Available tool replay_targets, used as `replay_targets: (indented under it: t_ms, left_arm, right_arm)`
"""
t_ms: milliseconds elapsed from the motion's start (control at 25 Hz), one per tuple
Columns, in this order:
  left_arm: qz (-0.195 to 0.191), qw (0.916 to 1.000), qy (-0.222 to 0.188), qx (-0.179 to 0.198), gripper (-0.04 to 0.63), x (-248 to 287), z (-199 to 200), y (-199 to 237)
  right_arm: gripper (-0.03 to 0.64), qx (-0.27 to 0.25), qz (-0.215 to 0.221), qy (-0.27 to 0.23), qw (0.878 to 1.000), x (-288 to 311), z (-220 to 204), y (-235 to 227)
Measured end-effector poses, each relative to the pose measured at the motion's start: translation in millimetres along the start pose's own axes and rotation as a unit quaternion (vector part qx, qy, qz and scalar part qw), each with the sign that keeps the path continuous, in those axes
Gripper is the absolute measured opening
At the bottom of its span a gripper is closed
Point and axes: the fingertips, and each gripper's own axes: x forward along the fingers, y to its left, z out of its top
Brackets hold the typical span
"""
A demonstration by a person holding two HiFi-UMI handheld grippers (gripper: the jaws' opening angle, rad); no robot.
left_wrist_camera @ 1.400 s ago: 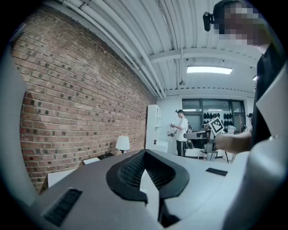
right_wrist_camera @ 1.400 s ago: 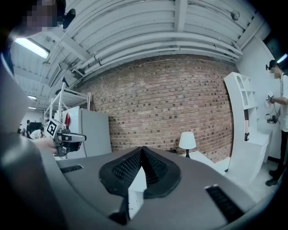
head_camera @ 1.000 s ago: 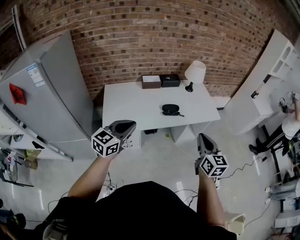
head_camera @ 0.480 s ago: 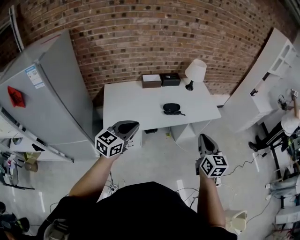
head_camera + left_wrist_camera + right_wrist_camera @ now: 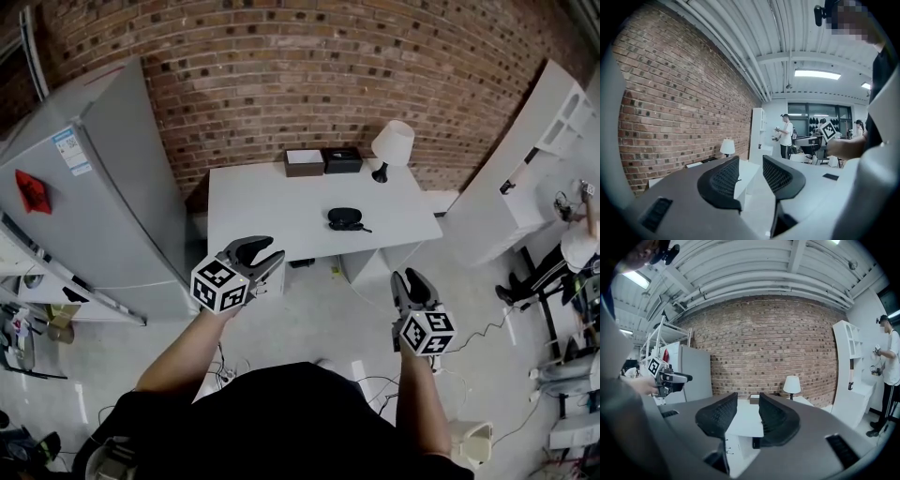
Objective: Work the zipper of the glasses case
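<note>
brick wall [image 5: 309, 84] backs a white table [image 5: 267, 211]; the case [image 5: 343, 218] lies on the table, right of its middle, untouched, its zipper too small to make out. the left gripper [image 5: 262, 255] and right gripper [image 5: 410, 283] hover short of the table's near edge, well apart from the case. both have jaws spread, having just opened, with nothing between them. likely risk: the light case skids along the table, or the jaws slip off, if one gripper tugs before the other pins it.
</note>
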Motion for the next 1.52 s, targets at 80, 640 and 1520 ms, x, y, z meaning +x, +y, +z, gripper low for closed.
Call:
replay_targets:
  t_ms: [80, 640, 1520]
  left_arm:
    - [0.001, 1.0, 0.0, 0.001, 0.176, -1, 0, 2]
    - [0.011, 0.9999, 0.005, -0.005, 0.178, 7, -8, 21]
    - [0.038, 0.9988, 0.032, -0.008, 0.187, 153, 2, 86]
  right_arm:
    - [0.154, -0.005, 0.0, 0.003, 1.0, 1, 0, 1]
    - [0.161, -0.008, 0.011, 0.003, 1.0, 30, 1, -7]
    - [0.161, 0.006, 0.038, 0.025, 0.999, 152, -7, -126]
